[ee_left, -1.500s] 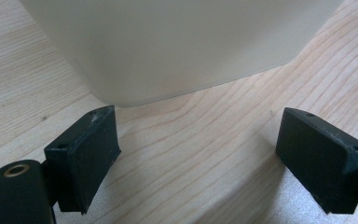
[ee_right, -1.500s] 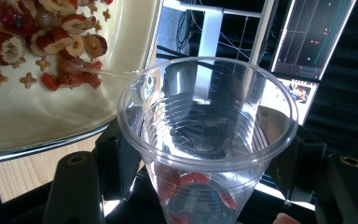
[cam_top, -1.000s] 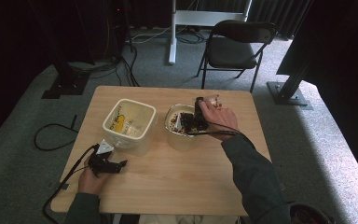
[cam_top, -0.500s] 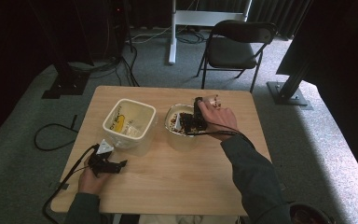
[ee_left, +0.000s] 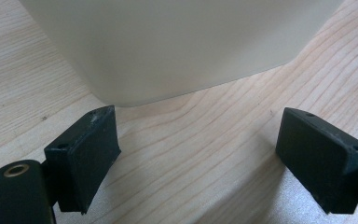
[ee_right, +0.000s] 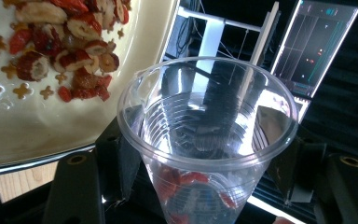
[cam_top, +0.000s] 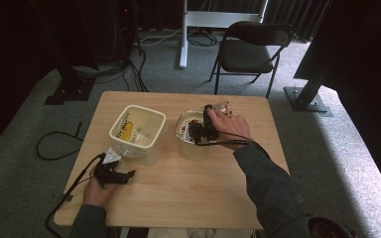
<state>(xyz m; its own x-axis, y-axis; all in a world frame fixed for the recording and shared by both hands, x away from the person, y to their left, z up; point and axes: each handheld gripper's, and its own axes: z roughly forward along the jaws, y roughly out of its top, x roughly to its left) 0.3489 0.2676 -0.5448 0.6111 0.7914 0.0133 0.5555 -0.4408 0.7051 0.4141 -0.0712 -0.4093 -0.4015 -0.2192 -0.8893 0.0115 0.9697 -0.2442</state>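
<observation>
Left gripper (cam_top: 129,174) stays low on the table (cam_top: 188,193), jaws wide apart, empty, just before the cream tub (ee_left: 177,46). Right gripper (ee_right: 200,154) remains clamped round the clear cup (ee_right: 207,135), tipped at the bowl (ee_right: 74,135); few red pieces left inside (pour seems nearly finished). Nothing has shifted.

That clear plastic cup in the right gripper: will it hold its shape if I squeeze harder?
Probably not. The clear thin-walled plastic cup looks flimsy, so the right gripper could buckle its ribbed wall. With few red dried fruits inside, it is likely light and easily tipped.
</observation>
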